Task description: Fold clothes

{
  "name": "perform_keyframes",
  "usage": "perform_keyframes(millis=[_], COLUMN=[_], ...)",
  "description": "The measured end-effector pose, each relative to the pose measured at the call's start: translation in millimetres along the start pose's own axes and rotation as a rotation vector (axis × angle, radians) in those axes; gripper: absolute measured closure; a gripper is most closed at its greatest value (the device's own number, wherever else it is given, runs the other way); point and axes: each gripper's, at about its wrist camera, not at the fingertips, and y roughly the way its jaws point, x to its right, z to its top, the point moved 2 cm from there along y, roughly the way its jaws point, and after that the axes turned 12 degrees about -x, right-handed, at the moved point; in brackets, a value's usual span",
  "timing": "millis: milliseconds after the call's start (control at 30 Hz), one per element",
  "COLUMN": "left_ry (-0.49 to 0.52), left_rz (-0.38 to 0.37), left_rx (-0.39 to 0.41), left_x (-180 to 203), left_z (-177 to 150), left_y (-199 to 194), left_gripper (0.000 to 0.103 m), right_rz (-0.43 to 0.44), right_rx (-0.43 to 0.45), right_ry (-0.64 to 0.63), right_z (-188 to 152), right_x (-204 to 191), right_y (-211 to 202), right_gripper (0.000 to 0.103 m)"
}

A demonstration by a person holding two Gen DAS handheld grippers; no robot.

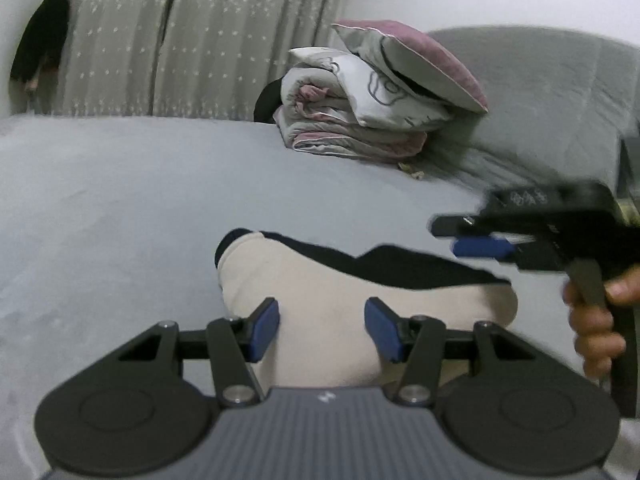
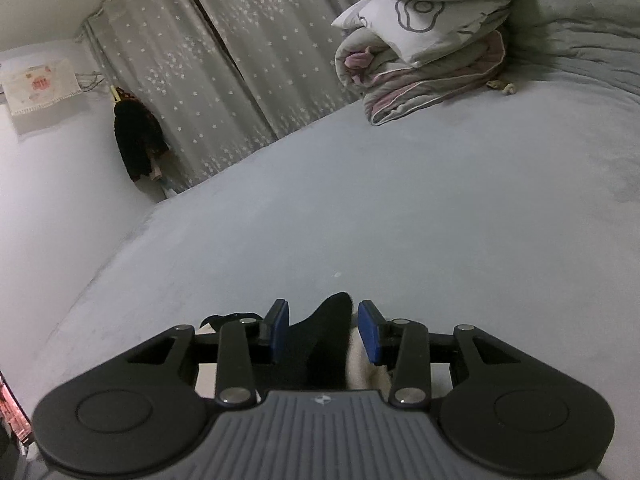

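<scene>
Left wrist view: the cream-and-black folded garment (image 1: 360, 300) lies on the grey bed (image 1: 120, 208) at six o'clock. The left hand-held gripper (image 1: 322, 328) and the right hand-held gripper (image 2: 323, 330) both gape, gripping nothing; a descending pad could snag and undo the fold.

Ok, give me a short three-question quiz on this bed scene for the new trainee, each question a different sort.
1. True or false: the left tongs are clamped shut on the cream and black garment.
2. Multiple choice: what sits at the far side of the bed? A) a laundry basket B) a stack of folded bedding with pillows C) a suitcase
3. Fill in: in the right wrist view, the part of the garment between the right tongs is ____ in colour.

Key: 1 false, the pads stand apart over the cream fabric; 2 B; 3 black.
</scene>
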Motion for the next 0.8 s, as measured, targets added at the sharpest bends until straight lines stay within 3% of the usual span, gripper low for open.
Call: perform_keyframes(millis=[267,333,400,633,700,800], left_ry=[0.047,0.048,0.044,0.039,0.05,0.073], left_rz=[0.017,0.013,0.006,-0.008,-0.013,0.003], left_rx=[-0.002,-0.004,-0.006,-0.007,-0.009,-0.011], left_x=[5,4,2,1,3,6], left_z=[-9,-9,-9,-11,-12,-14], left_y=[4,5,5,5,5,4], left_gripper=[0.054,0.054,0.054,0.054,0.054,0.054], right_rz=[-0.133,-0.166,-0.198,-0.316,-0.362,-0.347], right_rx=[-0.046,-0.052,-0.057,0.113,0.032,0.025], right_ry=[-0.108,-0.163,-0.219,-0.28,-0.26,-0.227], right_z=[-8,-13,-18,-27,-32,-34], right_x=[-17,-21,-25,-36,-23,-17], right_y=[43,47,50,29,45,46], right_gripper=[0.066,0.084,0.087,0.091,0.091,0.09])
